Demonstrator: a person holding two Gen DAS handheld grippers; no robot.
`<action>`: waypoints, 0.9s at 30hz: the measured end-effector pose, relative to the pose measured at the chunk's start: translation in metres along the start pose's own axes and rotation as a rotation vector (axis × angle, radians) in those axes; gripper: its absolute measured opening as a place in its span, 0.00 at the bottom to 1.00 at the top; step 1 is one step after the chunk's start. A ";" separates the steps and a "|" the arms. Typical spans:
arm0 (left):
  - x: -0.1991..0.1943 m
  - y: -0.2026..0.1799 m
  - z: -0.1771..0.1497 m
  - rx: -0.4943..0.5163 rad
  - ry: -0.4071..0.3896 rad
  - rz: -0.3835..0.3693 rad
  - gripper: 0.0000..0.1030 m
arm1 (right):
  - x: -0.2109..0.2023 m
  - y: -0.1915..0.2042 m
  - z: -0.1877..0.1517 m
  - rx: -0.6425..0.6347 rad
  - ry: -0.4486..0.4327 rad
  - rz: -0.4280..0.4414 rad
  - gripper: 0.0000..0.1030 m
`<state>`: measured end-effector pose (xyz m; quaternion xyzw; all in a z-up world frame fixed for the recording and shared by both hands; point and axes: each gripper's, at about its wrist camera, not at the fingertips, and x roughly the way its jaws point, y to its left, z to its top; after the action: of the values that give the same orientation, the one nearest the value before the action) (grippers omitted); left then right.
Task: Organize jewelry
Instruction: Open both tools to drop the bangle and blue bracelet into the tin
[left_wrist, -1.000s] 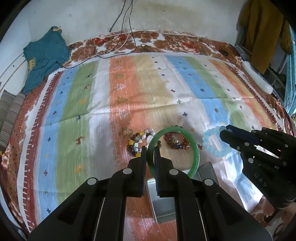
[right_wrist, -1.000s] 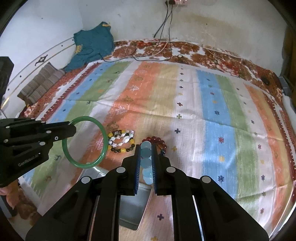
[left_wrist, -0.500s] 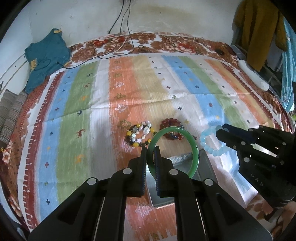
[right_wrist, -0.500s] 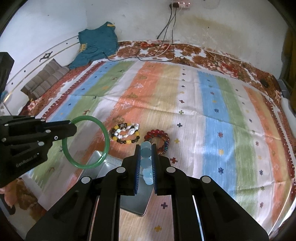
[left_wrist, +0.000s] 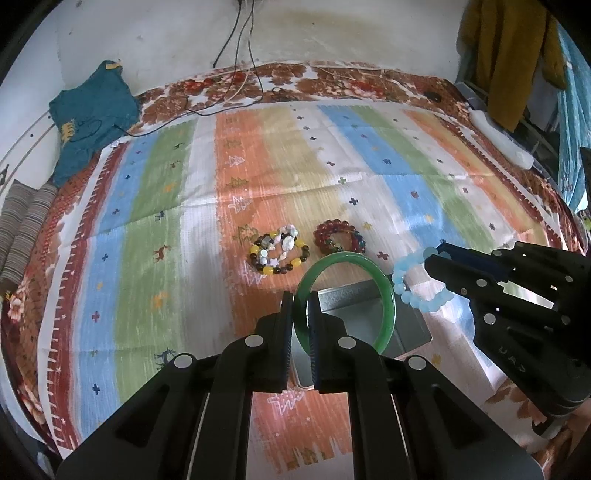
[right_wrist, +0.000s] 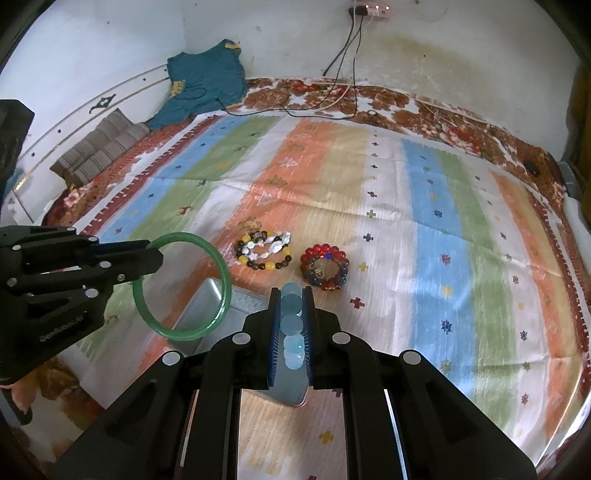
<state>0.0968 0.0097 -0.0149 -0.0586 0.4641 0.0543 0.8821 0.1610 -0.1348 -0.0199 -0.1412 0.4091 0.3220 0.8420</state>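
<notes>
My left gripper (left_wrist: 301, 295) is shut on a green bangle (left_wrist: 388, 299) and holds it in the air above a grey metal tray (left_wrist: 406, 321). It also shows at the left of the right wrist view (right_wrist: 157, 254) with the bangle (right_wrist: 221, 280). My right gripper (right_wrist: 291, 291) is shut on a pale blue bead bracelet (right_wrist: 291, 325), held up over the tray (right_wrist: 207, 295); it shows in the left wrist view (left_wrist: 432, 258) with the bracelet (left_wrist: 406, 291). A mixed yellow, white and dark bead bracelet (left_wrist: 279, 251) and a red bead bracelet (left_wrist: 340, 236) lie on the striped cloth beyond the tray.
The striped cloth (left_wrist: 155, 206) covers a bed. A teal garment (left_wrist: 88, 118) and folded grey fabric (left_wrist: 22, 229) lie at the far left. Cables (left_wrist: 236, 88) run down the back wall. Clothes (left_wrist: 506, 55) hang at the right.
Both grippers have lifted and drawn back with their bracelets still held. The tray and the two bracelets on the cloth now show further ahead.
</notes>
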 end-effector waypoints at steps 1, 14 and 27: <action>0.000 0.000 -0.001 0.000 0.000 0.001 0.07 | -0.001 0.000 -0.001 0.001 0.001 0.004 0.12; 0.014 0.001 -0.007 0.012 0.070 0.050 0.14 | 0.007 -0.006 -0.007 0.018 0.045 -0.039 0.31; 0.015 0.014 0.004 -0.022 0.048 0.039 0.41 | 0.022 -0.028 -0.001 0.080 0.097 -0.089 0.45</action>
<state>0.1065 0.0244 -0.0253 -0.0604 0.4854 0.0753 0.8689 0.1886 -0.1467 -0.0390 -0.1412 0.4553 0.2604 0.8396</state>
